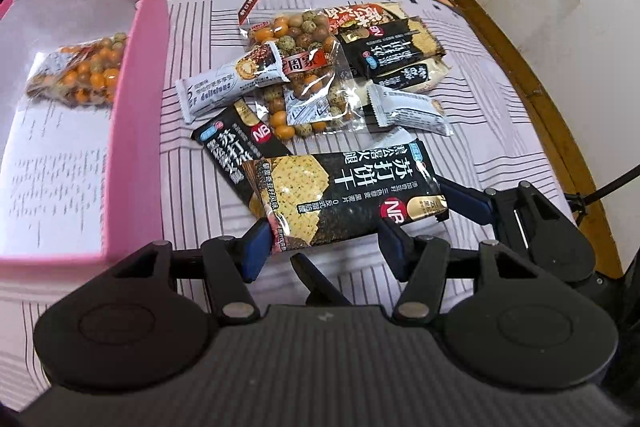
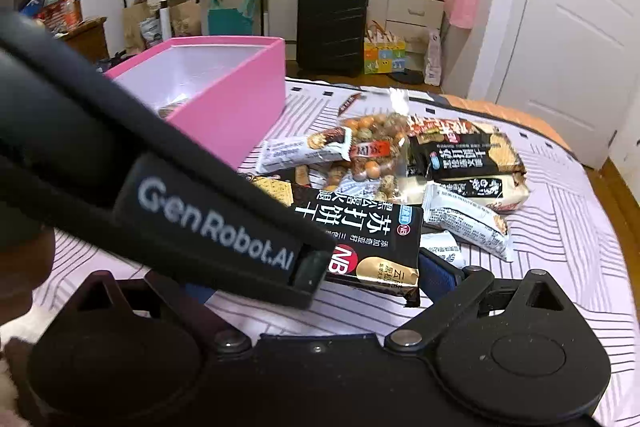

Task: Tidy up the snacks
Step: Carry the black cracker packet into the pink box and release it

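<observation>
A pile of snack packs lies on the striped bedsheet (image 1: 500, 115). A black soda cracker pack (image 1: 348, 195) lies nearest, between my left gripper's (image 1: 324, 247) blue fingertips, which stand open on either side of its near end. The same pack shows in the right wrist view (image 2: 360, 235). My right gripper (image 2: 320, 287) is open, low by the pack's right end; its left finger is hidden behind the left gripper's body (image 2: 180, 187). A pink box (image 1: 136, 115) at left holds a bag of coated peanuts (image 1: 80, 71).
The pile holds another peanut bag (image 1: 308, 67), white bars (image 1: 232, 83), and more black cracker packs (image 1: 392, 43). The bed's wooden edge (image 1: 560, 131) runs at right. A black suitcase (image 2: 332, 27) and a white door (image 2: 568, 27) stand beyond the bed.
</observation>
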`<state>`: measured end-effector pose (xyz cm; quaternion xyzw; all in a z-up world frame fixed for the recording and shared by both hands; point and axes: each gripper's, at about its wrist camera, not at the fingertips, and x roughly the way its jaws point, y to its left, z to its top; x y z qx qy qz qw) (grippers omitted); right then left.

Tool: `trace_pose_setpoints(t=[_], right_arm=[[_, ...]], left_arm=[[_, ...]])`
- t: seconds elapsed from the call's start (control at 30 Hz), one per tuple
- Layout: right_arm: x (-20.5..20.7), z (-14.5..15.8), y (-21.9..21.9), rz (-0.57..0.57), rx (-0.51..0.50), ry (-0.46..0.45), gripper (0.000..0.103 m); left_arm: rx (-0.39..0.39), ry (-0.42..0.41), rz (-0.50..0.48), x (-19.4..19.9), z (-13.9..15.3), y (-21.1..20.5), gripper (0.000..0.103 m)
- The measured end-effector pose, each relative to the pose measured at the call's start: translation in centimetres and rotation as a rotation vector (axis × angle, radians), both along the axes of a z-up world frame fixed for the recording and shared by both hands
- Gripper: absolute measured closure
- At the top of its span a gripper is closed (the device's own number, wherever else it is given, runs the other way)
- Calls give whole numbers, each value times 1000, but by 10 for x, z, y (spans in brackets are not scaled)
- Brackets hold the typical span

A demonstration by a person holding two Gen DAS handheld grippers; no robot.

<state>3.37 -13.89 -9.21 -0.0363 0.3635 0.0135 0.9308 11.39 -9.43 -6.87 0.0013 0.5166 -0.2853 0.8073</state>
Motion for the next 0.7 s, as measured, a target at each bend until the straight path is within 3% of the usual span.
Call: trace_pose_setpoints(t=[0.33, 0.7], right_arm=[[-15, 57, 25, 85, -34, -89, 3], [17, 95, 58, 264, 24, -121, 3]], left_arm=[[-37, -63, 3, -34, 47, 34, 47], [-58, -171, 90, -35, 100, 91, 47]])
